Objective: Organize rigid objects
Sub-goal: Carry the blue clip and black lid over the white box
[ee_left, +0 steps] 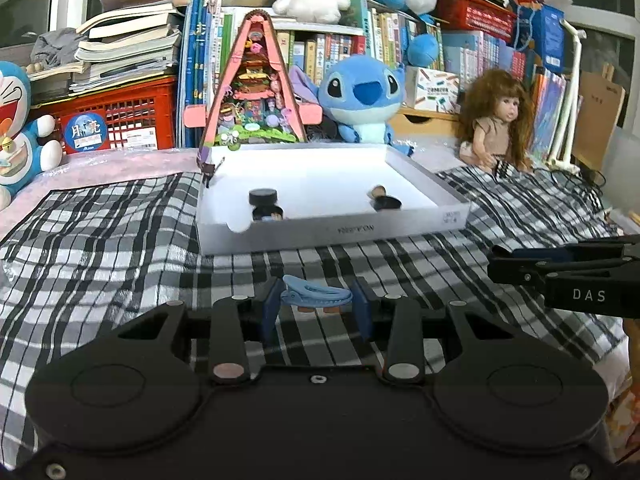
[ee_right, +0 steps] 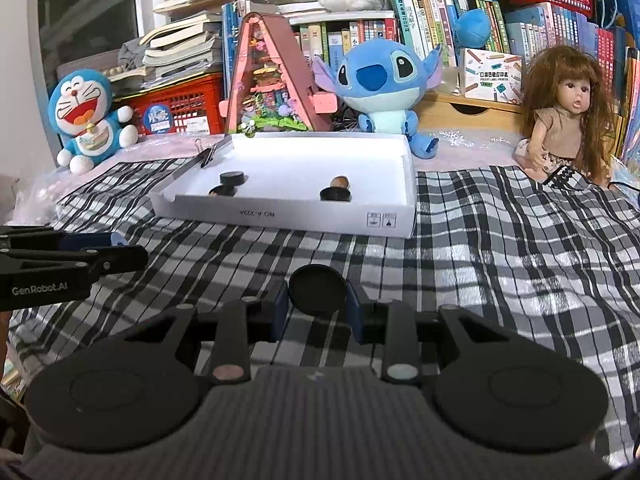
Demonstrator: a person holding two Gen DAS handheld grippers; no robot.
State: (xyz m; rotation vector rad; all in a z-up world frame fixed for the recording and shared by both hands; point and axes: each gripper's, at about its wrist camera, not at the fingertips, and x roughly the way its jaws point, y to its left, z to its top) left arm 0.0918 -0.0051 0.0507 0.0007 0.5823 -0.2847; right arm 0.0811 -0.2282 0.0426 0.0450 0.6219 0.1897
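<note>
Hair clip (ee_left: 316, 294) pinched in the left tongs (ee_left: 318, 308), black round lid (ee_right: 317, 289) pinched in the right tongs (ee_right: 317, 308), both held over the plaid cloth (ee_left: 120, 232). Looks like mid-carry; next, reach the far white box (ee_left: 332, 232) and drop them in.

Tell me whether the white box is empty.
Not empty. The white box holds small dark round items: one pair near its left, another towards its right.
</note>
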